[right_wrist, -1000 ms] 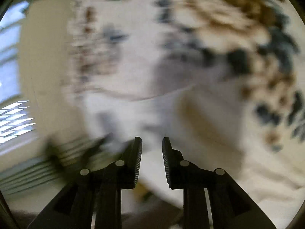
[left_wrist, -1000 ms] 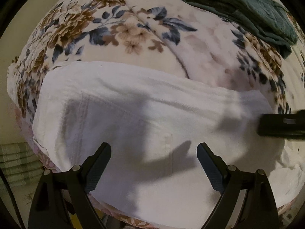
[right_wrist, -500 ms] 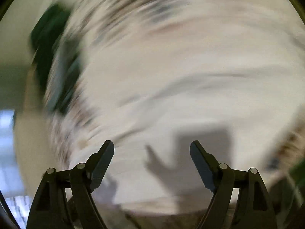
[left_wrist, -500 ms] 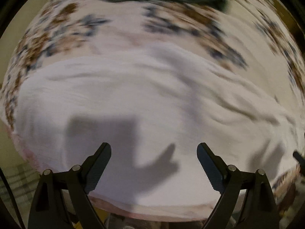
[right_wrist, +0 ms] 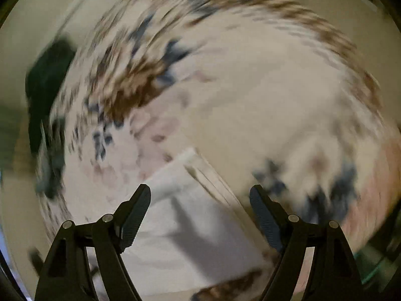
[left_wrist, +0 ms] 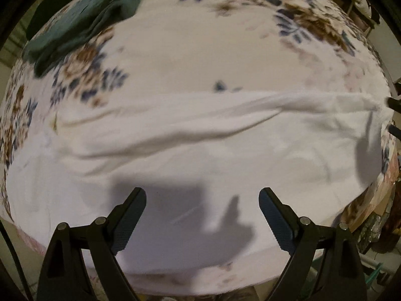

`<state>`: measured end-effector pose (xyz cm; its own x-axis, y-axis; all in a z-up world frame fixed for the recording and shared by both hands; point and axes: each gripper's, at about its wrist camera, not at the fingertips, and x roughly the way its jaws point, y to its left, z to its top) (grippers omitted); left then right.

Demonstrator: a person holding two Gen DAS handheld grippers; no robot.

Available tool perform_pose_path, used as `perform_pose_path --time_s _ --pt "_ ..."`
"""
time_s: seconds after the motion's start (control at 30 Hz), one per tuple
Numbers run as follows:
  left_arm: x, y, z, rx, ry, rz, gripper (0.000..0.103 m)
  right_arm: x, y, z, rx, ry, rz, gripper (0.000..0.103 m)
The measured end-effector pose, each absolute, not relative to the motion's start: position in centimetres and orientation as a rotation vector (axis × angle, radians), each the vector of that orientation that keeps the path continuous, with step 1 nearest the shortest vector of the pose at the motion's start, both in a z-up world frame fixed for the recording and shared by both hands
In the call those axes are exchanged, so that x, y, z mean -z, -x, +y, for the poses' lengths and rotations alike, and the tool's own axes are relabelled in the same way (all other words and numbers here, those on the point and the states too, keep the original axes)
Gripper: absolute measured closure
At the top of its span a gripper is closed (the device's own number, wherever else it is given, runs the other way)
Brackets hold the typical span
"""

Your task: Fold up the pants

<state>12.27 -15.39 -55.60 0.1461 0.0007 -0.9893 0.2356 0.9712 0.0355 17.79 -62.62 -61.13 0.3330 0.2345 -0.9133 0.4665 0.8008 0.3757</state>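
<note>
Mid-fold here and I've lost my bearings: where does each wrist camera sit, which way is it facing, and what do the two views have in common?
Left wrist: sits on the left gripper, looks down on the white pants spread over the floral bedspread, dark green folded cloth at upper left; own jaws open, empty.
Right wrist: sits on the right gripper, tilted down at one end of the pants, heavily blurred; own jaws open, nothing gripped.
Shared: pants, bedspread and the green cloth.

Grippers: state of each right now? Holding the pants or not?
Left gripper: open, empty, above the white pants.
Right gripper: open after its jaws just opened, empty, over the pants' end.
</note>
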Motion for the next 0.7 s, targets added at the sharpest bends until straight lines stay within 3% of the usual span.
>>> perform_pose_path --time_s 0.07,0.1,0.13,0.3,0.4,0.5,0.57,0.6,0.63,0.7 --pt "55.4 -12.7 -16.5 0.174 -0.206 1.408 0.011 62.0 -20.0 -61.0 0.105 -0.549 1.336 0.035" --pt "55.2 -12.9 -17.1 0.176 -0.209 1.400 0.011 62.5 -20.7 -60.1 0.072 -0.466 1.382 0.075" --pt "55.1 -13.0 -17.5 0.178 -0.212 1.396 0.011 62.7 -20.7 -59.4 0.072 -0.400 1.405 0.089" --pt "55.1 -12.5 -19.2 0.187 -0.237 1.400 0.011 59.5 -20.5 -58.4 0.100 -0.309 1.259 0.095" --pt "56.3 -11.7 -19.7 0.181 -0.257 1.412 0.011 61.1 -21.7 -58.6 0.093 -0.339 1.294 0.094" --pt "58.3 -11.5 -19.8 0.190 -0.247 1.456 0.011 63.6 -20.3 -60.9 0.065 -0.566 1.357 0.083" --pt "59.5 -11.5 -19.5 0.200 -0.232 1.492 0.011 63.4 -17.3 -63.3 0.072 -0.782 1.276 0.065" --pt "60.3 -11.4 -19.3 0.204 -0.215 1.512 0.011 63.4 -15.8 -64.1 0.092 -0.845 1.237 0.043" --pt "61.2 -11.5 -18.9 0.198 -0.207 1.533 0.011 63.4 -14.5 -64.8 0.123 -0.884 1.206 0.030" --pt "62.5 -11.7 -18.2 0.192 -0.168 1.563 0.005 64.8 -12.1 -65.7 0.159 -0.944 1.200 0.029"
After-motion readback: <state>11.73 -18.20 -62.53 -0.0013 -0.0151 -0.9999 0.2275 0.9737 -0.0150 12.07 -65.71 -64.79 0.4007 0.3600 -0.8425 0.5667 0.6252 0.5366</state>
